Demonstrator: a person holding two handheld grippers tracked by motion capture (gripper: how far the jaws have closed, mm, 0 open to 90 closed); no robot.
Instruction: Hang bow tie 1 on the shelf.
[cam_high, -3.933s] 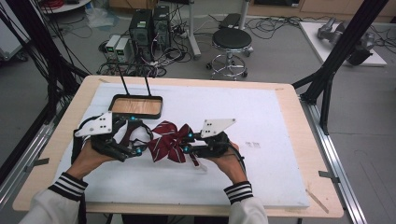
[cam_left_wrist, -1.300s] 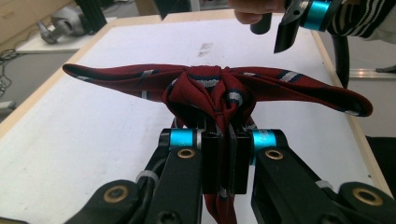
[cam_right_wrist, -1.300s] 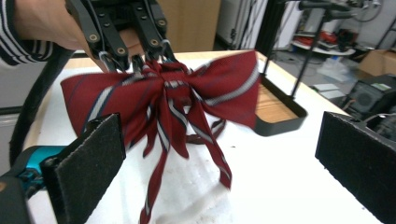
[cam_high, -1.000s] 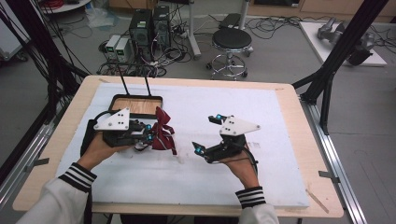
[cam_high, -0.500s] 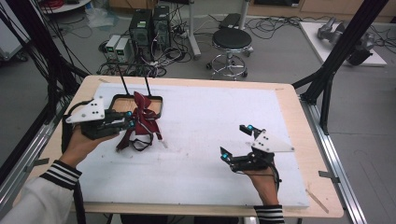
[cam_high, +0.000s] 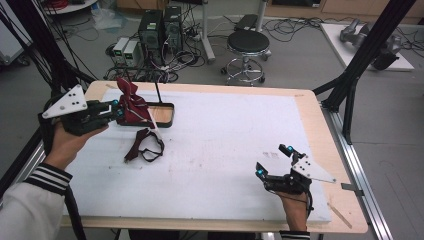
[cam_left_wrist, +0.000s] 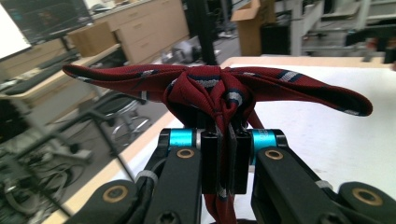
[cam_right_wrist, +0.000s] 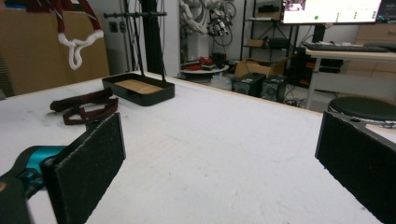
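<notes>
Dark red striped bow tie (cam_high: 131, 106) partly hides the black tray (cam_high: 167, 115) behind it; its strap (cam_high: 145, 147) trails onto the white surface (cam_high: 225, 150). The left gripper (cam_high: 116, 109), raised, pinches the knot. The right gripper (cam_high: 274, 160) rests low near the front edge, fingers (cam_right_wrist: 88, 154) spread.

Black tools (cam_high: 116, 106) with teal joints, grey three-cornered plates; white sleeves (cam_high: 22, 210) with striped cuffs
</notes>
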